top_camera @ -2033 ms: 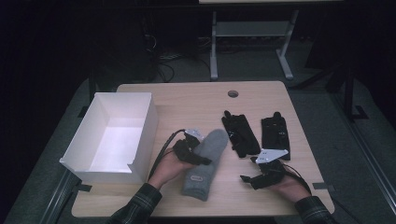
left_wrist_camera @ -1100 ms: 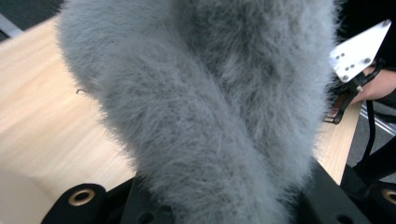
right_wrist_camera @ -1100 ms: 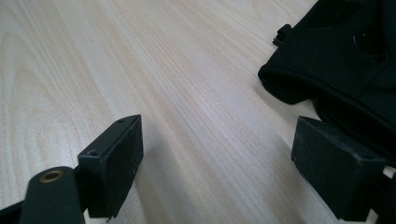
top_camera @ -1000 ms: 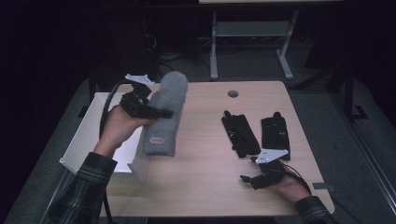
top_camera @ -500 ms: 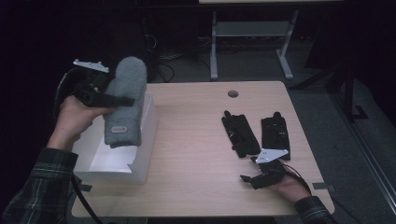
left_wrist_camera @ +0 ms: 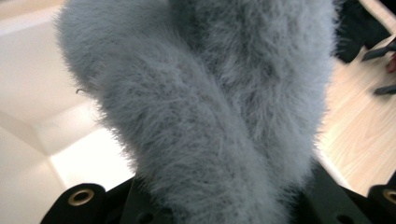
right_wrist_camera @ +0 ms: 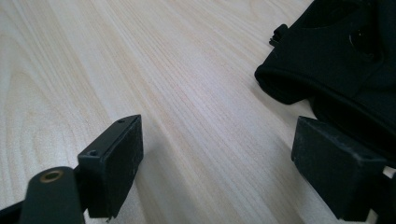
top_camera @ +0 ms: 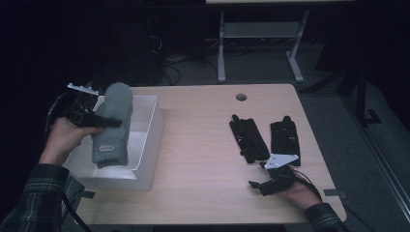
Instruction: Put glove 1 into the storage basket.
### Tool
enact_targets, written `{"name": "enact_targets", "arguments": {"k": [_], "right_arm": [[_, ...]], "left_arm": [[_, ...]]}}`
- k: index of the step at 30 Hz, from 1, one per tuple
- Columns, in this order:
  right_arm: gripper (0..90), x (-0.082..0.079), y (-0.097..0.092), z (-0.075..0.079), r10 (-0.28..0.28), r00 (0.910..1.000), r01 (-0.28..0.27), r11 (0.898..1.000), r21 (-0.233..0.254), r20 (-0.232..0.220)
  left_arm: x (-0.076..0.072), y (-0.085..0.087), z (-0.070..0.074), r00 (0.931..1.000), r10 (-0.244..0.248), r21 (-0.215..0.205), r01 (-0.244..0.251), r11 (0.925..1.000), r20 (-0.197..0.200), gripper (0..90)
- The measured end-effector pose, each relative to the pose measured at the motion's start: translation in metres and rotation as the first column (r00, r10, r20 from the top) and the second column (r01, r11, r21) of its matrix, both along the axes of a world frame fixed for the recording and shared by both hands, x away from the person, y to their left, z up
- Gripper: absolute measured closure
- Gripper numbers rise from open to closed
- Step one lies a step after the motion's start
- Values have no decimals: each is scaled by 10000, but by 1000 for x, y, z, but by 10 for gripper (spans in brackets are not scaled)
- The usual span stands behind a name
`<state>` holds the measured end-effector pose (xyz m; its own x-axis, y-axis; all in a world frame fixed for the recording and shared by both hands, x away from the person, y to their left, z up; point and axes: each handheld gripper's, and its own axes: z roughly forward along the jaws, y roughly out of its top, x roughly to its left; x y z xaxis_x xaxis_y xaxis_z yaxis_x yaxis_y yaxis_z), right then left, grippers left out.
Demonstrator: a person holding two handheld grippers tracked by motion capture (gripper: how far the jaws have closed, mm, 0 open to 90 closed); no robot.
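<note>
A fuzzy grey mitten (top_camera: 113,125) hangs over the open white box (top_camera: 150,140) at the table's left, and my left gripper (top_camera: 99,121) is shut on it. The left gripper view has the mitten's grey fur (left_wrist_camera: 205,116) bulging up between the jaws, with the box's white inside (left_wrist_camera: 42,112) behind it. Two black gloves (top_camera: 249,138) (top_camera: 285,137) lie side by side on the right half of the table. My right gripper (top_camera: 258,186) rests open on the wood just in front of them. One black glove (right_wrist_camera: 336,56) lies beside its right fingertip (right_wrist_camera: 334,163).
The wooden table (top_camera: 203,154) has a round cable hole (top_camera: 241,97) near its far edge. Behind the table stand a metal frame (top_camera: 261,41) and cables on a dark floor. The box takes up the table's left end.
My left gripper has lifted the grey mitten from the middle of the table and carried it left, and now holds it lower over the white box. The right gripper has stayed put.
</note>
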<state>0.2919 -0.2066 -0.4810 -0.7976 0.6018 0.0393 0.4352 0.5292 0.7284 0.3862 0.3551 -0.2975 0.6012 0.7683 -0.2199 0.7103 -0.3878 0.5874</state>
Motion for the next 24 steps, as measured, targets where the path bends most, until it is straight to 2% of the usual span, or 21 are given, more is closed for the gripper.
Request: {"name": "enact_targets", "arguments": {"k": [1,7,13,15,20,23,24], "right_arm": [[167,0,0,0,-3,10000,3,10000,0,-2],[167,0,0,0,-17,10000,17,10000,-1,12],[167,0,0,0,-27,10000,27,10000,-1,15],[167,0,0,0,-27,10000,27,10000,-3,13],[167,0,0,0,-27,10000,27,10000,-3,11],[167,0,0,0,-26,10000,26,10000,-4,15],[167,0,0,0,-27,10000,27,10000,-3,14]], "left_arm": [[3,-1,-10,9998,-84,145,87,9999,-175,674],[16,-6,-50,9964,-35,20,36,10000,-850,667],[28,-7,-88,9877,-105,346,160,9993,-1561,645],[32,-5,-99,9844,-1,334,61,9994,-1759,635],[37,1,-122,9793,201,576,-86,9983,-2015,576],[38,3,-127,9804,642,597,-539,9968,-1865,457],[38,4,-126,9809,801,758,-676,9948,-1773,403]]}}
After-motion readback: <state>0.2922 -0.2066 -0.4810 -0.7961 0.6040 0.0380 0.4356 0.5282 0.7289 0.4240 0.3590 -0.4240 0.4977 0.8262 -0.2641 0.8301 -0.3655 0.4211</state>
